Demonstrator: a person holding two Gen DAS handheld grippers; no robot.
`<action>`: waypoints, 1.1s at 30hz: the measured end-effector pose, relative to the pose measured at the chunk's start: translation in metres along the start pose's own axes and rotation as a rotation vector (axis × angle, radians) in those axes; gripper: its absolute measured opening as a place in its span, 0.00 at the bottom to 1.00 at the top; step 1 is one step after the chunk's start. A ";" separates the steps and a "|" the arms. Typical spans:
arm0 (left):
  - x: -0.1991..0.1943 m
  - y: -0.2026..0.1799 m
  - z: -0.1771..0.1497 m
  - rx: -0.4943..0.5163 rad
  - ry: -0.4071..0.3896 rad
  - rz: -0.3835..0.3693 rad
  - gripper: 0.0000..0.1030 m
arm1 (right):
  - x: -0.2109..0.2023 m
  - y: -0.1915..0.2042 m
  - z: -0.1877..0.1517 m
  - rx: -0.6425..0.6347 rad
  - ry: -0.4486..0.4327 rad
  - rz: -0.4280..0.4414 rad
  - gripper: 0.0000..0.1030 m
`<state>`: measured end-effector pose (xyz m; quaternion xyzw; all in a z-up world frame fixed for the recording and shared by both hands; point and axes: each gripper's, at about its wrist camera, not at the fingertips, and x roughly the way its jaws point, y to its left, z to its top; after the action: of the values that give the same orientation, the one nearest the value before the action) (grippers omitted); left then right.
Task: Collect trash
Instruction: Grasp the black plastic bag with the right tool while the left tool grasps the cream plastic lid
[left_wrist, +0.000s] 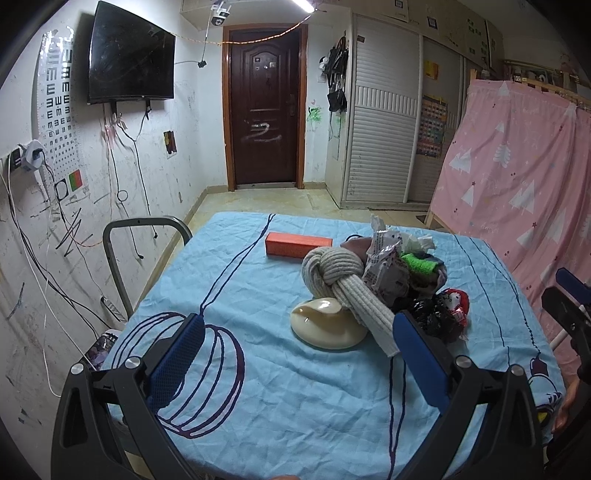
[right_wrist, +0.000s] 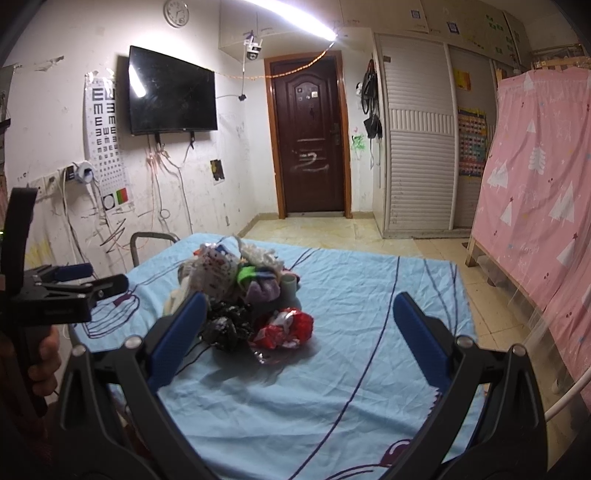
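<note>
Left gripper (left_wrist: 297, 349): spread wide, nothing between the blue pads, hovering low over the near part of the tabletop (left_wrist: 280, 391).
Right gripper (right_wrist: 299, 334): also wide apart and holding nothing, looking across the blue cloth at the heap.
Trash pile (left_wrist: 402, 271): sits ahead of the left gripper, off to its right side; in the right wrist view it lies ahead and left of centre, clear of both fingers.
Black crumpled bag (right_wrist: 223, 325): nearest piece, just beside the right gripper's left finger.
Red wrapper (right_wrist: 288, 328): right next to the black bag, lying between the right gripper's fingers but farther out.
Silver printed pouch (left_wrist: 386, 269): leaning on top of the heap, with a green scrap (left_wrist: 419, 265) beside it.
Knotted cream rope (left_wrist: 343, 280): draped over a cream shell-shaped dish (left_wrist: 325, 326), one end reaching toward the left gripper's right finger.
Orange box (left_wrist: 297, 245): alone on the cloth, behind the rope, apart from the heap.
Dish contents: cannot tell.
</note>
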<state>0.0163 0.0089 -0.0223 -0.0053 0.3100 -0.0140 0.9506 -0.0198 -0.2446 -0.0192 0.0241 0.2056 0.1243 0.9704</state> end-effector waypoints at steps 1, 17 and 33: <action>0.004 0.001 -0.001 0.000 0.008 -0.006 0.90 | 0.002 0.001 -0.001 -0.003 0.009 0.003 0.94; 0.081 0.012 -0.002 0.056 0.141 -0.120 0.90 | 0.063 0.016 -0.007 -0.015 0.206 0.125 0.94; 0.127 -0.005 0.010 0.192 0.259 -0.268 0.66 | 0.104 0.056 0.000 -0.188 0.355 0.179 0.68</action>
<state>0.1248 0.0001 -0.0888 0.0458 0.4232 -0.1705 0.8887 0.0590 -0.1644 -0.0550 -0.0705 0.3577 0.2308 0.9021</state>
